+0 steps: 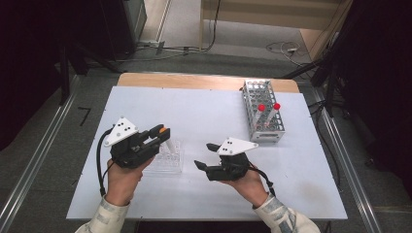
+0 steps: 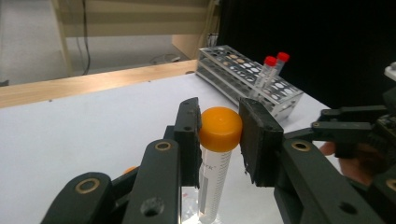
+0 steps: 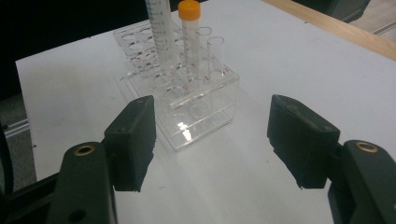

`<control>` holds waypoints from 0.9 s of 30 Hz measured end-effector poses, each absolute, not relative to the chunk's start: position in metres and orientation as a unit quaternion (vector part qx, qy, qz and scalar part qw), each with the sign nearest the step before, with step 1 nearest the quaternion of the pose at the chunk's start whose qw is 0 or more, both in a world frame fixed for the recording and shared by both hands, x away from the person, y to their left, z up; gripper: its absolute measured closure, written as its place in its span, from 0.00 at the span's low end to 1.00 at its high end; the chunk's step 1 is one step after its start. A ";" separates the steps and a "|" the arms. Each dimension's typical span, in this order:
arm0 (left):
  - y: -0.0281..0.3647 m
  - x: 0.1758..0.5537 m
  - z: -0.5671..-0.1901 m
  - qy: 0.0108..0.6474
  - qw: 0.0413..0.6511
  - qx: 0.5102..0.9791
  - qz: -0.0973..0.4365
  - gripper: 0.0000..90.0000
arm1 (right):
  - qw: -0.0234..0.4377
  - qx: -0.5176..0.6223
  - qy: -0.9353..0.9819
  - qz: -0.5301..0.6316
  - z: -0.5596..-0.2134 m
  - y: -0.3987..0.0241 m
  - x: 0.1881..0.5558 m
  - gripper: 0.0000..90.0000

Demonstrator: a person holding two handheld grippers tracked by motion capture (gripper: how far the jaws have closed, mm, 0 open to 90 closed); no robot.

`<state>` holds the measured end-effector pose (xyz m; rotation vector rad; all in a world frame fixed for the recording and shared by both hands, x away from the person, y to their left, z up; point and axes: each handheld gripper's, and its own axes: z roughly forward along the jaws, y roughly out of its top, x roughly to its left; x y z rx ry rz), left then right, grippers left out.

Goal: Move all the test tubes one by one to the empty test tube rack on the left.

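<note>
Left gripper (image 2: 219,135) pinches the orange-capped tube (image 2: 215,158) over the clear rack (image 1: 165,162), near the tabletop's (image 1: 204,116) front-left area. Right gripper (image 3: 212,140) jaws spread, empty, over open mid-front surface.

2 racks (image 1: 263,110), 2 red-cap tubes (image 1: 262,108), 2 orange-cap tubes (image 3: 189,9).

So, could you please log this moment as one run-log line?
left gripper: shut on orange-capped tube, above clear rack | right gripper: open, holds nothing | metal rack: two red-capped tubes
</note>
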<state>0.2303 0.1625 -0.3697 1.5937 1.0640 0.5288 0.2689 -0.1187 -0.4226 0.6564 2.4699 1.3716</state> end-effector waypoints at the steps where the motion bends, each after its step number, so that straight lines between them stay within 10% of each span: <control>1: 0.165 0.231 -0.370 0.452 0.544 0.670 0.225 0.78 | 0.121 0.225 0.845 0.470 -0.422 -0.119 0.269 0.34; 27: 0.185 0.248 -0.381 0.498 0.489 0.646 0.309 0.78 | 0.122 0.232 0.844 0.469 -0.423 -0.120 0.270 0.34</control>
